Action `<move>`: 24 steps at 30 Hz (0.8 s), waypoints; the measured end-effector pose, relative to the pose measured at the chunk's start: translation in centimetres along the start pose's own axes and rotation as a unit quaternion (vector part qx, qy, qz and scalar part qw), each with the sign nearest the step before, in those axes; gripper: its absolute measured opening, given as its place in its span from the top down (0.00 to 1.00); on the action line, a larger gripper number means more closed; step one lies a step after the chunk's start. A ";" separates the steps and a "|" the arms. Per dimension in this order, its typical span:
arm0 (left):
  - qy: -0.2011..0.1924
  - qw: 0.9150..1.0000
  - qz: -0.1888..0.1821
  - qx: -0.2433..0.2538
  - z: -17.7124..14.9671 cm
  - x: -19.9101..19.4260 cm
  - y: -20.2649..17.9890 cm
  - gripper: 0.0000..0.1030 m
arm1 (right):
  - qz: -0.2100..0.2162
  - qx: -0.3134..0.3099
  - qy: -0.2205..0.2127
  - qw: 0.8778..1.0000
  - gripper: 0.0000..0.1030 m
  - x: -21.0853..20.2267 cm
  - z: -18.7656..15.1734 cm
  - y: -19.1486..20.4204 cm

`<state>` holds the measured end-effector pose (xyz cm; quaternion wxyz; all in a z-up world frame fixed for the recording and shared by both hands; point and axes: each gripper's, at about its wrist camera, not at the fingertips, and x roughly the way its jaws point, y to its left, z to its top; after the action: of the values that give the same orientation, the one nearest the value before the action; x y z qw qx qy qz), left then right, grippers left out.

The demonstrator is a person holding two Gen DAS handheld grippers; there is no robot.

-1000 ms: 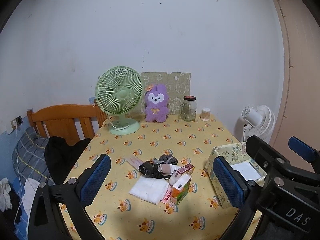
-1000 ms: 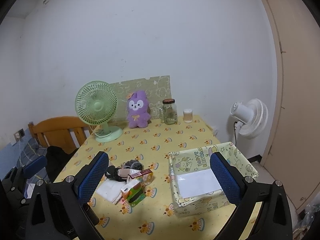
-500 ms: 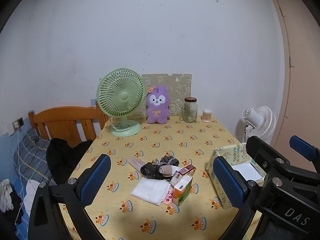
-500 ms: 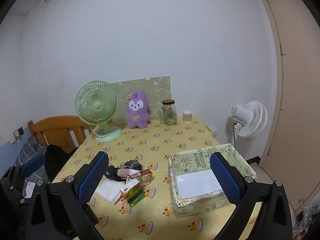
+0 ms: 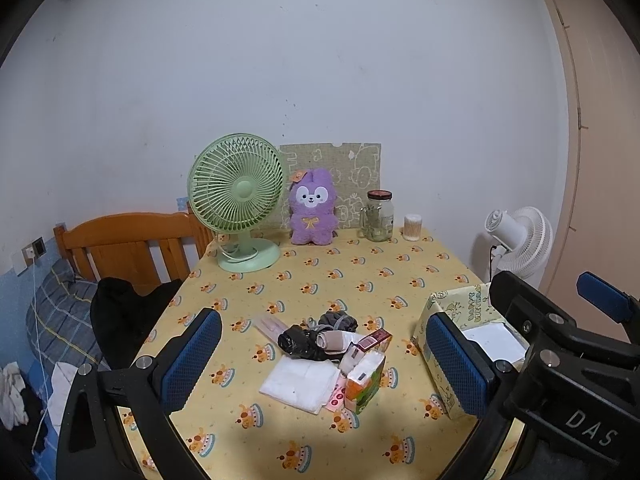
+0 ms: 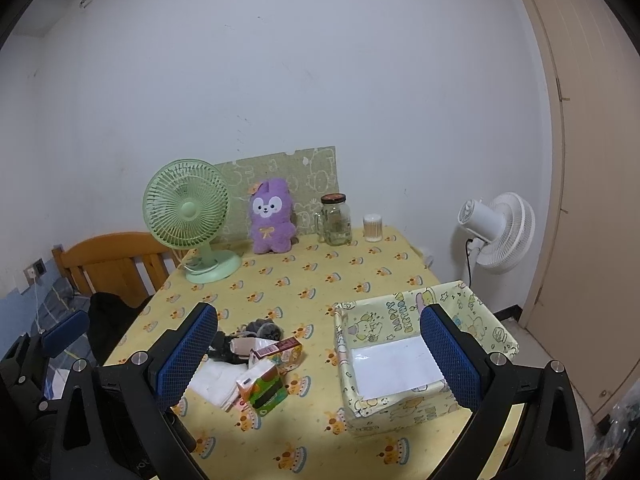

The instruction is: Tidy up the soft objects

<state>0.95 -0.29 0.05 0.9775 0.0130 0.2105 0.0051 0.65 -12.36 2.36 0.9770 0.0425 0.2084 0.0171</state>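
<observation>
A small heap lies near the table's front: a folded white cloth (image 5: 299, 379), rolled dark socks (image 5: 305, 341), a grey sock ball (image 5: 338, 321), a beige roll (image 5: 335, 340), a green-orange tissue pack (image 5: 365, 381) and a red-brown carton (image 5: 374, 339). Right of the heap stands an open yellow patterned box (image 6: 424, 354). My left gripper (image 5: 320, 368) hangs open above the heap, holding nothing. My right gripper (image 6: 318, 360) is open over the gap between heap (image 6: 248, 350) and box. The right gripper's body shows at the left wrist view's right edge.
A green desk fan (image 5: 236, 200), a purple plush rabbit (image 5: 313, 208), a glass jar (image 5: 379, 216) and a cotton-swab tub (image 5: 412, 227) line the table's far edge. A wooden bed frame (image 5: 128, 244) stands left; a white floor fan (image 6: 498, 232) and a door stand right.
Both grippers have drawn back and risen a little, so the table and its objects sit slightly lower and smaller in view. Nothing on the table has moved.
</observation>
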 end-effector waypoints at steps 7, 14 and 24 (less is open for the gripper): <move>-0.009 1.000 0.000 0.005 -0.1 0.0 -0.5 0.00 | -0.003 -0.006 -0.002 1.000 0.01 0.4 0.0 0.0; -0.007 1.000 -0.005 0.002 -0.1 0.1 -0.4 0.01 | -0.001 -0.005 -0.002 1.000 0.01 0.4 -0.1 0.0; -0.005 1.000 -0.011 0.001 -0.2 0.5 -0.2 0.07 | -0.002 -0.008 0.000 1.000 0.01 0.6 -0.2 0.5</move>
<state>1.32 -0.48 -0.38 0.9785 0.0112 0.2059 -0.0062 1.09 -11.86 1.97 0.9772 0.0346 0.2088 0.0168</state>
